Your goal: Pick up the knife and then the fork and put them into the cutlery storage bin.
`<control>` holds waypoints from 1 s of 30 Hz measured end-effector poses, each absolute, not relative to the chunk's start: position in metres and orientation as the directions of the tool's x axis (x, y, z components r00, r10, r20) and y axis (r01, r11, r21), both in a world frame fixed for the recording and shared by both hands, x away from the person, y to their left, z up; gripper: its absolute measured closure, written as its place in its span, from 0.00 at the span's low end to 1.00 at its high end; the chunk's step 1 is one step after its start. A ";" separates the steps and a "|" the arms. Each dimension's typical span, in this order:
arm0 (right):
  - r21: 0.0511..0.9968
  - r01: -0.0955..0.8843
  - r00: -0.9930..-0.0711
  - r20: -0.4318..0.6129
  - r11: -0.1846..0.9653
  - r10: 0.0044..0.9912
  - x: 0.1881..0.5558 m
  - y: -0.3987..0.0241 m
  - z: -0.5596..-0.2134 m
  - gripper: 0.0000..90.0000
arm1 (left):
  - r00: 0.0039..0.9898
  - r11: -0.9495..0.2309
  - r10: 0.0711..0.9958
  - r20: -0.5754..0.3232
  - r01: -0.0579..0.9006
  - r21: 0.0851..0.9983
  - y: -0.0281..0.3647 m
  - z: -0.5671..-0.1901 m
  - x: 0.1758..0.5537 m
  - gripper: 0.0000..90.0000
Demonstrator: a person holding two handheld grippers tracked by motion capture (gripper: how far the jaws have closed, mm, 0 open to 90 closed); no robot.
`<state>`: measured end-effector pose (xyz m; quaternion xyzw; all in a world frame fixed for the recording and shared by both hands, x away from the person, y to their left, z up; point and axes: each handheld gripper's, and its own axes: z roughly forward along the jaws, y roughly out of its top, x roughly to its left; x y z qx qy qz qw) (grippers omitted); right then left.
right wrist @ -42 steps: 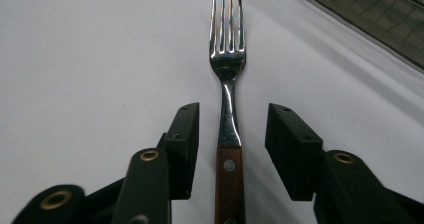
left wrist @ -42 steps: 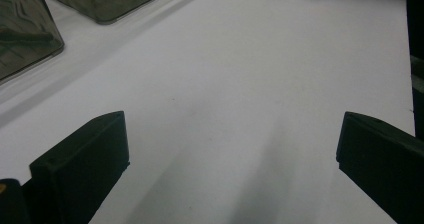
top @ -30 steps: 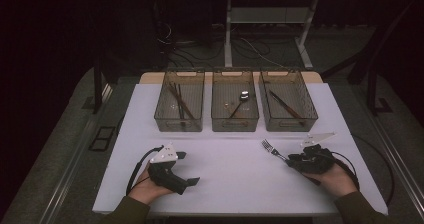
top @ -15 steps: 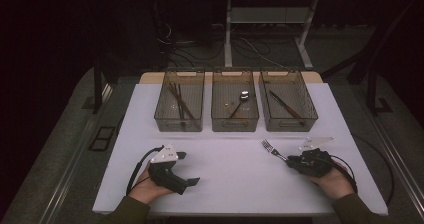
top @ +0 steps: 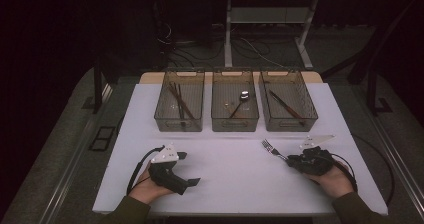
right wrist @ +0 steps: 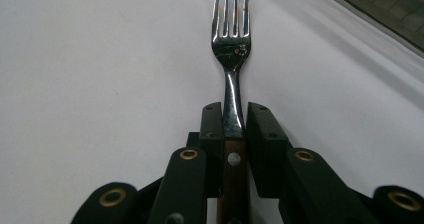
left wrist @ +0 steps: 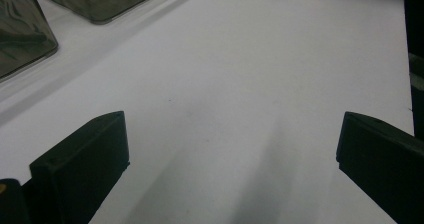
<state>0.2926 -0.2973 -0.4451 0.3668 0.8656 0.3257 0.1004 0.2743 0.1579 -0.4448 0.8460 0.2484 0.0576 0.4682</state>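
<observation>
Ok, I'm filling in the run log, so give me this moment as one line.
right gripper: shut on fork, jaws just closed | left gripper: open, nothing between jaws | fork tines toward bins

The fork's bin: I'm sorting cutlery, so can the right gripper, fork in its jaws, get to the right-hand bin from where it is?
Probably yes. The right gripper is shut on the fork, and bare white table lies between it and the right-hand bin, whose top is open.

Dim lab, white table (top: 240, 184), three bins (top: 235, 106), floor cables (top: 200, 54)
</observation>
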 end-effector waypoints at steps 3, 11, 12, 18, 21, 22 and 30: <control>0.635 0.571 -0.716 0.075 0.521 0.694 0.294 -0.298 -0.444 0.86 | 0.870 -0.437 0.474 -0.136 0.366 0.822 0.158 -0.445 0.274 0.00; 0.638 0.563 -0.735 0.096 0.525 0.671 0.294 -0.301 -0.436 0.86 | 0.870 -0.437 0.474 -0.136 0.367 0.821 0.158 -0.445 0.274 0.00; 0.640 0.560 -0.738 0.096 0.526 0.668 0.294 -0.301 -0.435 0.86 | 0.870 -0.439 0.474 -0.136 0.367 0.820 0.158 -0.445 0.275 0.00; 0.646 0.555 -0.746 0.108 0.524 0.658 0.296 -0.305 -0.428 0.86 | 0.870 -0.438 0.474 -0.137 0.368 0.820 0.158 -0.445 0.274 0.00; 0.648 0.554 -0.747 0.112 0.522 0.655 0.296 -0.306 -0.424 0.86 | 0.870 -0.438 0.473 -0.137 0.367 0.821 0.158 -0.445 0.275 0.00; 0.651 0.550 -0.750 0.109 0.524 0.652 0.296 -0.306 -0.423 0.86 | 0.870 -0.438 0.473 -0.137 0.368 0.821 0.158 -0.445 0.275 0.00; 0.663 0.537 -0.757 0.107 0.521 0.645 0.301 -0.311 -0.411 0.86 | 0.869 -0.435 0.475 -0.140 0.370 0.821 0.158 -0.445 0.275 0.00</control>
